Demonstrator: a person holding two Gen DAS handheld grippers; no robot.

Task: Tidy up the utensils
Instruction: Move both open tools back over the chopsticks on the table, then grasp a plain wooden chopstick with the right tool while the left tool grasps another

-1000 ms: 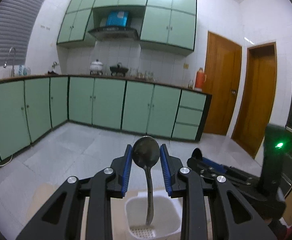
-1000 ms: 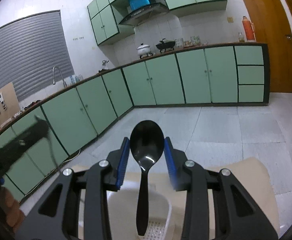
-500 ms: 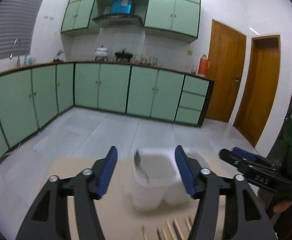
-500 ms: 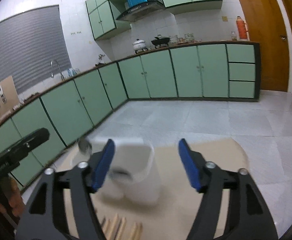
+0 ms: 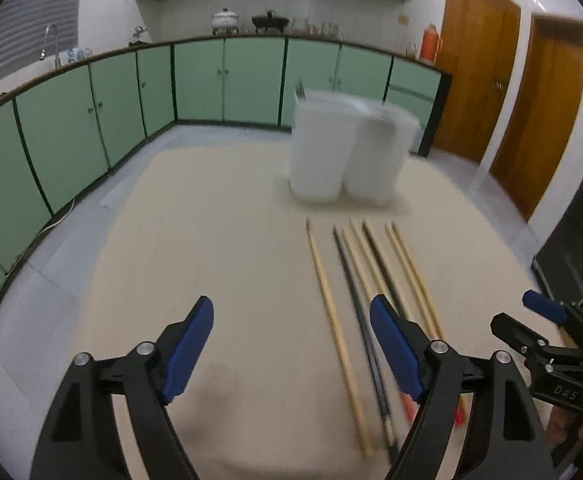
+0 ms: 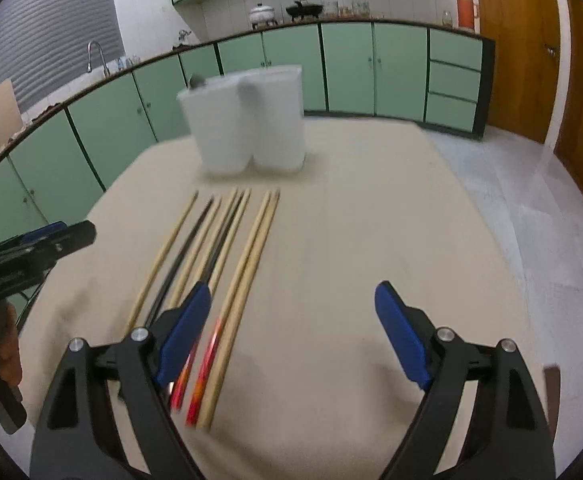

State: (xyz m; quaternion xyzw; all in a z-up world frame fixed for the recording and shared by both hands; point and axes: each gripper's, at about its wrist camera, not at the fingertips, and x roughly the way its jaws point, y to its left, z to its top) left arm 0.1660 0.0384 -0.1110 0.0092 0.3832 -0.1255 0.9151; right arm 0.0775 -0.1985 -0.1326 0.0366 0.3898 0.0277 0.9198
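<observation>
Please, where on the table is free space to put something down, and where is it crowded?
Bare cloth lies left of the chopsticks up to the table edge, and right of them toward the floor side. Crowded: the chopstick row and the white holder behind it.

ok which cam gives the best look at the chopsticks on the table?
Right wrist. The chopsticks lie near centre frame, visible tip to red-painted ends, with only a few crossed by the right gripper's finger. In the left wrist view, the chopsticks sit off to the right, and the left gripper's finger hides several lower ends.
</observation>
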